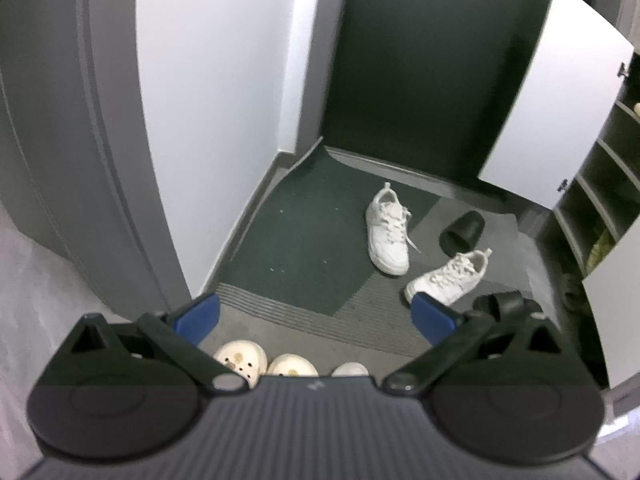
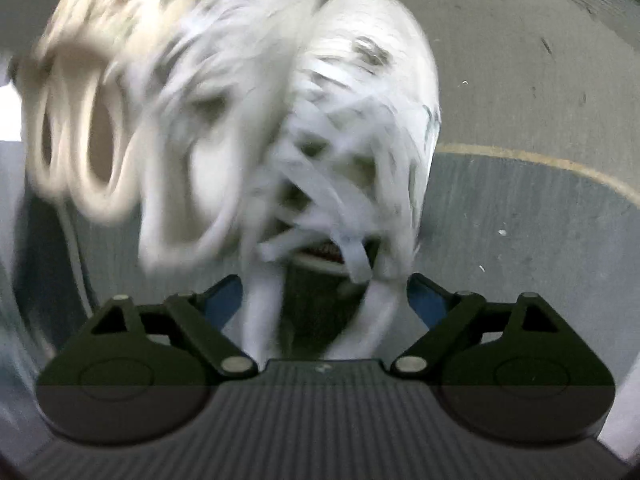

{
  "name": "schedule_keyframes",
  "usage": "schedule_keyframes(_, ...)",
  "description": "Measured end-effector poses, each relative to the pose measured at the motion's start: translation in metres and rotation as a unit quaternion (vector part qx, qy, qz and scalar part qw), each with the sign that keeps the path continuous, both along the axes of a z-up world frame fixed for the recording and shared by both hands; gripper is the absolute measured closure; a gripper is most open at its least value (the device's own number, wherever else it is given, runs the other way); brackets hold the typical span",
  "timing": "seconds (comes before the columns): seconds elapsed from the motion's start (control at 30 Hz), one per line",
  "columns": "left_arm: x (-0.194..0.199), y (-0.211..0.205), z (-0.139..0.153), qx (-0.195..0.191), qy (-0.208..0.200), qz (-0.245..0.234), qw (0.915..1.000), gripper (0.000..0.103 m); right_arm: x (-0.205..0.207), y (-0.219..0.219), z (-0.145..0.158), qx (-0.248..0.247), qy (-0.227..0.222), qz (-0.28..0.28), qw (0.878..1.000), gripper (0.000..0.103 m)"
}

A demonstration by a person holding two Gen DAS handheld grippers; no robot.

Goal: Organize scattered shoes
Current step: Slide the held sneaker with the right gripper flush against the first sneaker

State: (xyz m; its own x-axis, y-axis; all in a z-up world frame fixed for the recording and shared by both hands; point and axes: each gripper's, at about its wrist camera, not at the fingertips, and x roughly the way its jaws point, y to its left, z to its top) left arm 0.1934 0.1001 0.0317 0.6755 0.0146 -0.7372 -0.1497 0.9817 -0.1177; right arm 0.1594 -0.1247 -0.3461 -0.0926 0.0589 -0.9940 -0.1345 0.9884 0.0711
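Left wrist view: two white sneakers and two black slippers lay scattered on the dark mat. One sneaker (image 1: 387,231) lay centre-right, long axis running toward the top of the frame, toe toward the bottom. The other sneaker (image 1: 448,277) lay lower right, long axis diagonal, toe at lower left, just beyond the left gripper (image 1: 316,312), whose jaws stood apart on nothing. One black slipper (image 1: 462,231) lay between the sneakers; the other slipper (image 1: 505,305) at right.

Right wrist view, blurred: right gripper (image 2: 325,300) jaws apart, a white laced sneaker (image 2: 360,120) heel between them, toe toward the top; contact unclear. A second white sneaker (image 2: 224,100) and two cream clogs (image 2: 92,120) stood left of it.
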Motion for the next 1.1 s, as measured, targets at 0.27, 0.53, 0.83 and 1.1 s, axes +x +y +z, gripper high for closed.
schedule_keyframes(0.27, -0.006, 0.012, 0.000, -0.028, 0.016, 0.009, 0.9994, 0.000, -0.002, -0.004, 0.118, 0.007, -0.111, -0.022, 0.994, 0.009)
schedule_keyframes(0.53, -0.036, 0.011, 0.011, -0.033, -0.012, -0.016, 0.9992, 0.000, 0.016, -0.022, 0.069, -0.011, -0.120, -0.072, 0.990, 0.010)
schedule_keyframes(0.83, -0.044, 0.017, 0.000, -0.059, 0.017, -0.039, 0.9973, 0.000, -0.039, -0.039, -0.014, 0.023, -0.122, -0.214, 0.969, 0.009)
schedule_keyframes(1.1, -0.039, 0.021, -0.014, -0.079, 0.054, -0.038, 0.9947, 0.000, -0.043, -0.032, -0.042, 0.009, -0.177, -0.219, 0.959, 0.012)
